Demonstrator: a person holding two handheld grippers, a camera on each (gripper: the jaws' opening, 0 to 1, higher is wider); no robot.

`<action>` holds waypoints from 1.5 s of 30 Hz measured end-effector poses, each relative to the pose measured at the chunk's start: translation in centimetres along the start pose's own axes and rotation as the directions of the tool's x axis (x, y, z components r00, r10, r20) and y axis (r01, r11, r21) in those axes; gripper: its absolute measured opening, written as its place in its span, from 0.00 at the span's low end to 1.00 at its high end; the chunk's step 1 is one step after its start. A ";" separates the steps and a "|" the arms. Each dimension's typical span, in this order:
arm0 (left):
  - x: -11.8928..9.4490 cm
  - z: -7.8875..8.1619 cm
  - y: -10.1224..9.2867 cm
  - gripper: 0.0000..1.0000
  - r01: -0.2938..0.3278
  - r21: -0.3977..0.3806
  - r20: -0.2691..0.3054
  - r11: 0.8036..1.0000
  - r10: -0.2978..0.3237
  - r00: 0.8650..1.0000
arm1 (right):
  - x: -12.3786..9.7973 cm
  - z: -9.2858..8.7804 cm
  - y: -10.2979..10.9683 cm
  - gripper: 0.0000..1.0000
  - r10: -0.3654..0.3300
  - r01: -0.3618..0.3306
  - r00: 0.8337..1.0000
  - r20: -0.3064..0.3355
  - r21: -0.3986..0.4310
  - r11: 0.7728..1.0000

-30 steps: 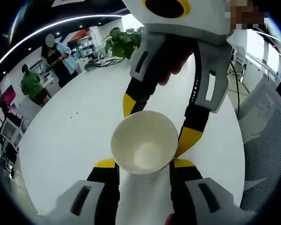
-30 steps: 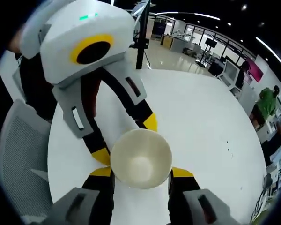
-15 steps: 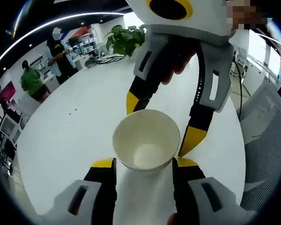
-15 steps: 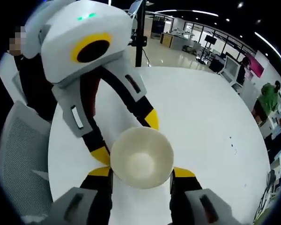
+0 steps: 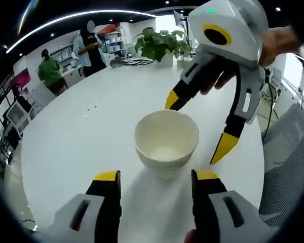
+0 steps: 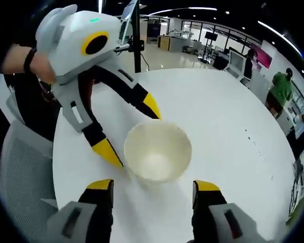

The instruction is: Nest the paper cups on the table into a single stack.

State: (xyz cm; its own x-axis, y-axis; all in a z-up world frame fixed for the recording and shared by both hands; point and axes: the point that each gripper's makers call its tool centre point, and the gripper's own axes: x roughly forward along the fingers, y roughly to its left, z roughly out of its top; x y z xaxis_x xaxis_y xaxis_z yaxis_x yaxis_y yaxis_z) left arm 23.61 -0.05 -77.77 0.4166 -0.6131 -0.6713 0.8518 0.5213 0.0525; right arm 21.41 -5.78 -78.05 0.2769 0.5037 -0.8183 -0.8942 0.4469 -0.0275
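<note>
A white paper cup (image 5: 166,139) stands mouth up on the round white table (image 5: 81,142), free of both grippers. My left gripper (image 5: 156,176) is open, its yellow tips a little short of the cup on either side. From the upper right, the right gripper (image 5: 198,124) reaches in, open, its tips flanking the cup's far side. In the right gripper view the same cup (image 6: 157,152) sits just ahead of my open right gripper (image 6: 153,185). The left gripper (image 6: 129,129) comes in from the upper left there, open beside the cup. Whether more cups are nested inside I cannot tell.
A grey mesh chair (image 5: 289,167) stands at the table's near edge, also seen as the chair (image 6: 20,167) at the left. A potted plant (image 5: 159,45) sits at the far rim. People (image 5: 50,76) stand beyond the table. Bare table top (image 6: 228,126) spreads around the cup.
Both grippers have drawn back from the cup and spread wider; earlier their tips hugged its sides. The cup now stands alone on the table.
</note>
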 end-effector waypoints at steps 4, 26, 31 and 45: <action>-0.8 -0.4 0.2 0.56 -0.026 -0.039 0.020 0.999 0.027 0.999 | -0.3 -0.6 -0.3 0.64 -0.024 0.021 0.999 0.041 0.076 0.997; -6.8 -3.9 -1.6 0.60 -0.145 -0.187 0.054 0.972 0.157 0.986 | -4.3 -4.2 2.3 0.70 -0.150 0.100 0.978 0.146 0.305 0.947; -7.8 -4.4 -1.9 0.61 -0.165 -0.220 0.063 0.962 0.183 0.981 | -5.2 -4.9 2.9 0.71 -0.169 0.106 0.973 0.157 0.346 0.932; -9.2 -4.7 -2.9 0.64 -0.192 -0.289 0.094 0.938 0.228 0.969 | -6.8 -7.1 3.9 0.74 -0.209 0.113 0.960 0.185 0.429 0.896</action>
State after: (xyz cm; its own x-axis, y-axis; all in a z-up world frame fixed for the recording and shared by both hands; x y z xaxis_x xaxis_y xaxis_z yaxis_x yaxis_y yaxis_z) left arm 15.84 6.89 -75.24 0.6276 -0.5313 -0.5691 0.6269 0.7783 -0.0352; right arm 13.59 -12.70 -76.66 0.5183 0.5271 -0.6734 -0.6193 0.7744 0.1296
